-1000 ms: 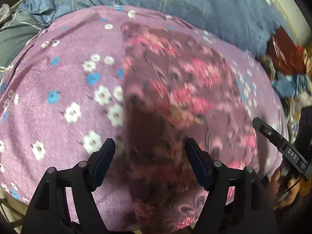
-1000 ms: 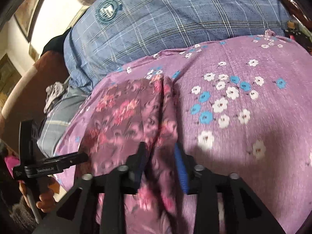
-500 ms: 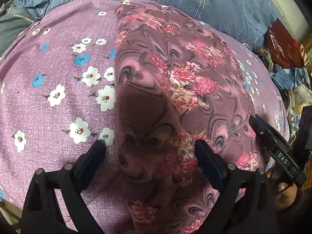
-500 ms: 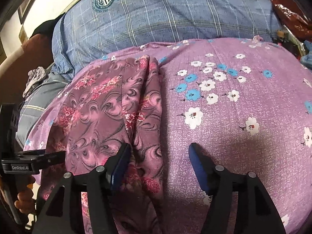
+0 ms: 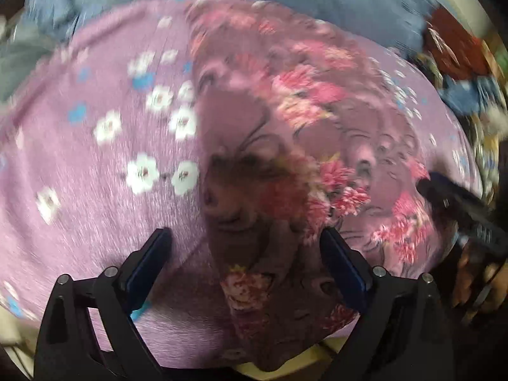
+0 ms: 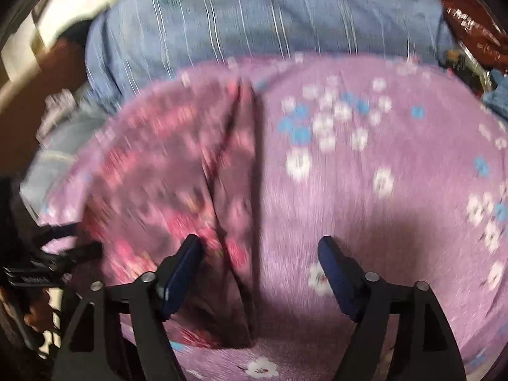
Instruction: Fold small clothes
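Both views are motion-blurred; fine detail is not readable.

Landmark: the floral garment point(image 5: 285, 146), a maroon cloth with pink flowers, lying on the purple flowered sheet point(image 5: 95, 206) that covers the work surface. In the right wrist view the garment point(image 6: 177, 184) forms a long strip with a doubled, ridged edge along its right side, so a lengthwise fold appears to be in place. Its near end hangs over the front edge of the sheet.

Left gripper point(image 5: 244, 254): jaws spread wide, grasping nothing. It straddles the garment's near left portion, left finger over bare sheet just beside the garment's left edge, right finger over the cloth.

Right gripper point(image 6: 260, 257): jaws likewise released and empty. Left finger sits over the garment near its ridged edge; right finger is over bare sheet point(image 6: 397, 190) to the garment's right.

Beyond the garment's far end lies a blue checked cloth point(image 6: 270, 16); to its right in the left wrist view, a heap of other fabrics point(image 5: 460, 63).

Judgement on progress: first lengthwise fold looks done; the strip remains long, so crosswise folds probably remain. Neither claw has a hold yet for that.
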